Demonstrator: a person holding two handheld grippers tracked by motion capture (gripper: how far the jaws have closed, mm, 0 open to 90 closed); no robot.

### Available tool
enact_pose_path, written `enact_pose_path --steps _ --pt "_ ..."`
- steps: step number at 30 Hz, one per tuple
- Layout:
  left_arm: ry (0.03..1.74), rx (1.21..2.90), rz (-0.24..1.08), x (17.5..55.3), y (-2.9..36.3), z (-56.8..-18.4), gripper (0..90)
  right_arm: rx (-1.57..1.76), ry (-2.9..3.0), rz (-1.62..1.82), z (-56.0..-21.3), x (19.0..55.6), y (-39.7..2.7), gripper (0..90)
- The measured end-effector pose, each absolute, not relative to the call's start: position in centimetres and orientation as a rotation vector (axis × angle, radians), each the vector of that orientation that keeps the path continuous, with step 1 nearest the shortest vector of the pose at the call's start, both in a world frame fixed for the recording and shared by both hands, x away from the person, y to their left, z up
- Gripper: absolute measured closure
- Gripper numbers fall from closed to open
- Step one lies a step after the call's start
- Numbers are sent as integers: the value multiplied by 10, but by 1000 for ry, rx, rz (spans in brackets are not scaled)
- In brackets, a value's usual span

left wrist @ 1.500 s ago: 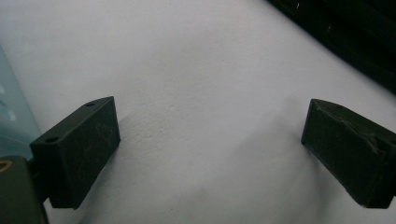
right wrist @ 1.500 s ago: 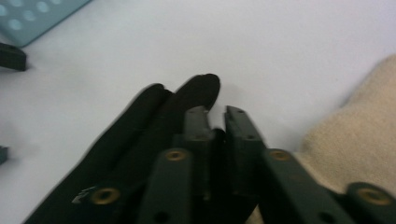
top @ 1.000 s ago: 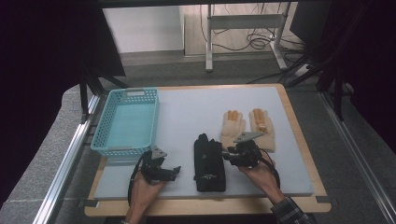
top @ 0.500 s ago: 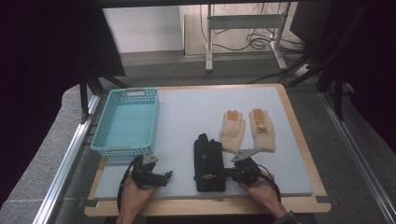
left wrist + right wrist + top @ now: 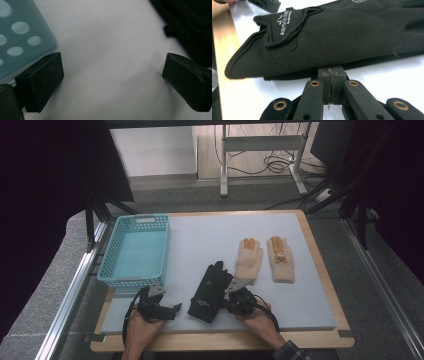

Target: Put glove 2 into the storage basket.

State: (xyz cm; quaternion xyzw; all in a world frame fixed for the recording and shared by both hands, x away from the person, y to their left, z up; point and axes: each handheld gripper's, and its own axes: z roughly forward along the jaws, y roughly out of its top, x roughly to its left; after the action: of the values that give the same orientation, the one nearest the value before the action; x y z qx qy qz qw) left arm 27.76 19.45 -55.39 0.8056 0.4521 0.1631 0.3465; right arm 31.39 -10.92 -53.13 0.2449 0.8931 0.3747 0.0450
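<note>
At the left, the left claw (image 5: 172, 309) is held released just above the table (image 5: 200, 240), between the basket (image 5: 135, 251) and the black glove (image 5: 210, 291), having drawn back toward the near edge. At the right, the right claw (image 5: 331, 75), open a second ago, is now clenched on the glove's edge; the glove is skewed from its earlier straight lie, so lifting toward the basket seems next.

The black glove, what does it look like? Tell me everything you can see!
The black fabric glove lies flat on the pale grey table mat, fingers pointing away from the person and tilted a bit to the right. It looks soft and stretchy, with a ribbed wrist tab carrying white letters. It sits between the two claws. The right claw has closed at its edge, seemingly pinching a thin bit of it.
</note>
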Motion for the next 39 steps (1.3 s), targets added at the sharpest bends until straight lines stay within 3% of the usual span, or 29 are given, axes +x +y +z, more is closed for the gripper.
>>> enact_pose_path --steps 6,10,17,28,39 --pt "1176 2085 426 277 195 -554 34 718 2726 1143 -532 318 -93 851" --pt "1178 2081 427 277 194 -555 34 714 2720 1131 -530 317 -99 779" --pt "1181 2076 428 277 194 -555 34 771 2653 1142 -520 321 -127 654" --pt "1183 2074 427 277 194 -555 33 873 2500 1084 -511 332 -185 381" --pt "1184 2074 428 277 194 -555 33 973 2422 1016 -518 337 -229 257"
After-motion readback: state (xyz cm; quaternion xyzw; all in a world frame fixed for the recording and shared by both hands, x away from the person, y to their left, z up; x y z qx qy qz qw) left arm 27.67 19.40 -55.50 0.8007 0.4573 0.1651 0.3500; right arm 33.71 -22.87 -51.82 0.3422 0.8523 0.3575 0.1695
